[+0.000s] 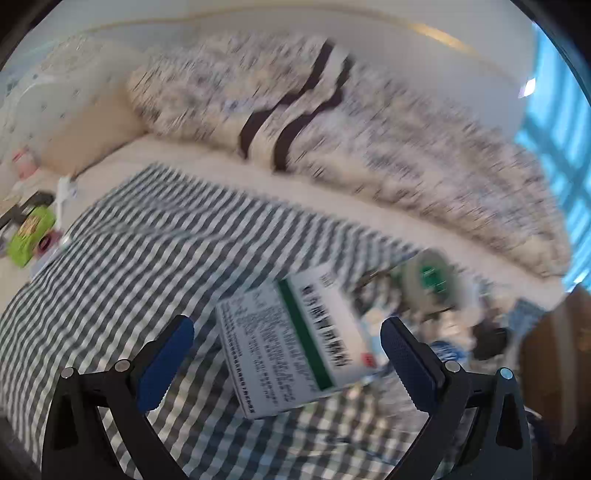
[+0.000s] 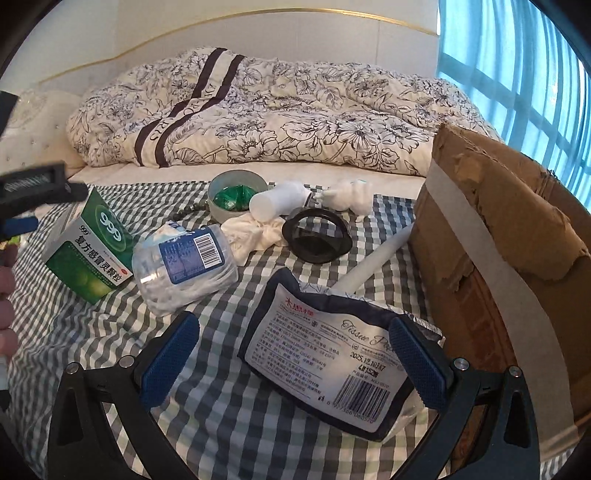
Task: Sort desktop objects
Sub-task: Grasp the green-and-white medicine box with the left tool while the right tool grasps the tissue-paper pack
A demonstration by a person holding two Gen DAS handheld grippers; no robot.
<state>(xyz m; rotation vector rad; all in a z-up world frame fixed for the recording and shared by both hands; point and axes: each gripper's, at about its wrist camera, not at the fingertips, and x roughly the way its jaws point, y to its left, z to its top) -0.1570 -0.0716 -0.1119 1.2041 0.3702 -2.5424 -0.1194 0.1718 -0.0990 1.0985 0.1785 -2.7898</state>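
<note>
Checked cloth (image 2: 221,398) in grey-green, blue and white squares. Quilt (image 2: 295,122) cream with dark blue-black flower outlines, two dark brown stripes. Medicine box (image 2: 92,254) green and white, white "999" oval, small red mark; in left view (image 1: 295,339) white side, green band, black print. Crushed bottle (image 2: 184,266) clear, blue-and-white label with barcode. Tissue pack (image 2: 332,354) white, navy edge, red logo, black print. Bowl (image 2: 236,199) grey-green, green wrappers inside. Ring (image 2: 317,240) black. White tube (image 2: 373,266), white rag (image 2: 255,236), white bottle (image 2: 280,201). Cardboard box (image 2: 498,236) brown, pale tape strip. Curtain (image 2: 517,74) bright blue. Headboard (image 2: 258,33) white, gold trim. Gripper pads (image 2: 170,362) blue on black frames.
</note>
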